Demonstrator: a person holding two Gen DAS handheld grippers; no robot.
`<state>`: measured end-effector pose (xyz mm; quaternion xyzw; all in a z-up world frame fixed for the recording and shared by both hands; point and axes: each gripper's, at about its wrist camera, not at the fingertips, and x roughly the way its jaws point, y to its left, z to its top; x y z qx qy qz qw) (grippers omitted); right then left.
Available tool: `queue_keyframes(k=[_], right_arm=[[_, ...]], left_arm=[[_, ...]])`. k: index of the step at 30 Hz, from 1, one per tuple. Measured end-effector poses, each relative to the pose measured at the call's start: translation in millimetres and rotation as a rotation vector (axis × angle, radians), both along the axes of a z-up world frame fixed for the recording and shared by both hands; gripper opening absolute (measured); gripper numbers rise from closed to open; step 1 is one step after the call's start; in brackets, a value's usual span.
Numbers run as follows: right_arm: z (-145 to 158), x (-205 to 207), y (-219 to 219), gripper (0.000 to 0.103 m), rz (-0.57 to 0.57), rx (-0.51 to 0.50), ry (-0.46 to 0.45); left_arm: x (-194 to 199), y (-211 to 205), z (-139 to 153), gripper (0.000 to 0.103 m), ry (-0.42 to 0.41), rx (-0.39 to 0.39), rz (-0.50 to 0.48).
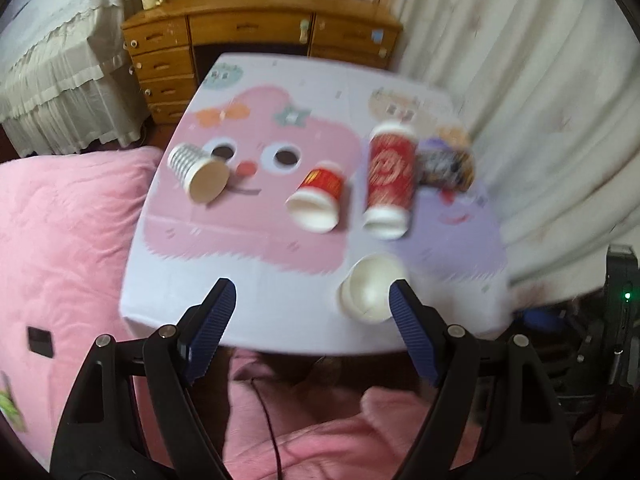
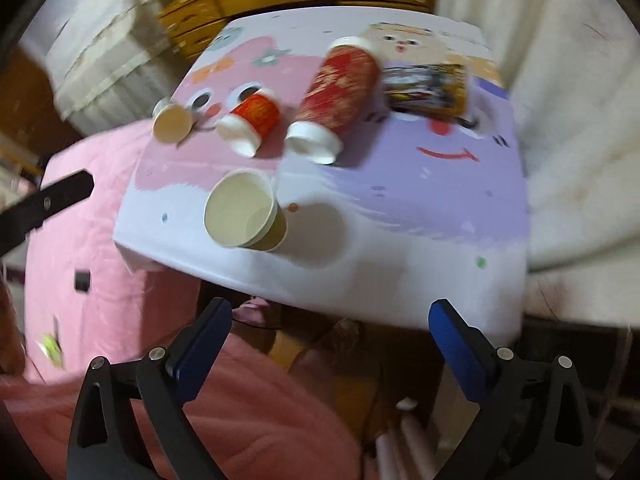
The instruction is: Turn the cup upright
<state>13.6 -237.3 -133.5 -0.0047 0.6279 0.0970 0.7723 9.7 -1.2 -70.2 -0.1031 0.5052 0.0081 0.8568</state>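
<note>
Several paper cups lie on their sides on a small table with a cartoon cloth (image 1: 248, 240). A plain cream cup (image 1: 370, 290) lies nearest the front edge; in the right wrist view (image 2: 244, 216) its mouth faces me. Behind it lie a short red cup (image 1: 318, 198), a tall red cup (image 1: 390, 182), a dark patterned cup (image 1: 446, 162) and a grey ribbed cup (image 1: 198, 172). My left gripper (image 1: 312, 292) is open and empty above the front edge, its right finger beside the cream cup. My right gripper (image 2: 330, 312) is open and empty, in front of the table.
A pink quilt (image 1: 60, 232) lies left of and in front of the table. A wooden desk with drawers (image 1: 168, 52) stands behind it. White curtains (image 1: 540, 100) hang at the right. Part of the left gripper (image 2: 44, 204) shows at the left of the right wrist view.
</note>
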Motion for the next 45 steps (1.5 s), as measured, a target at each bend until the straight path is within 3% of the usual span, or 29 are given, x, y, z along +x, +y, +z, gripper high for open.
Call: queue_keyframes(k=[3,6,8,12,14,18,21,28,30,35,36,45], right_arm=[[24,1,-17,0.102,-0.127,0.126,0.047],[48,-4,-25,0.102,-0.214,0.193,0.023],[68,-9,-22,0.103,-0.223,0.166,-0.052],[100,-31,-18,0.103,-0.227,0.099,-0.228],[115,-48,-17,0.103,-0.234,0.06,-0.334],[133,-66,-17,0.103,-0.25,0.038,-0.422],[140,-77,-20,0.103,-0.27,0.06,-0.437],[141,-96,-14,0.103,-0.274,0.081,-0.472],[142,-99,-9,0.103,-0.26,0.071,-0.486],[143,-102,-2,0.103,-0.248,0.07,-0.489],[143,-101,-2,0.103,-0.246,0.069,-0.49],[141,-101,-1,0.103,-0.253,0.065,-0.496]], left_arm=[[4,-12,21,0.077,-0.035,-0.014,-0.028],[6,-32,44,0.077,-0.07,0.056,-0.074],[6,-39,55,0.077,-0.094,0.061,-0.088],[-6,-51,66,0.077,-0.148,-0.003,-0.113],[-12,-57,65,0.077,-0.157,0.028,-0.125],[-27,-63,61,0.077,-0.176,0.136,-0.086],[-35,-62,54,0.077,-0.167,0.188,-0.043],[-52,-49,47,0.078,-0.18,0.186,-0.002],[-54,-45,48,0.087,-0.189,0.169,0.007],[-55,-40,51,0.096,-0.198,0.157,0.021],[-55,-39,52,0.103,-0.198,0.157,0.022],[-53,-42,56,0.103,-0.208,0.148,0.01]])
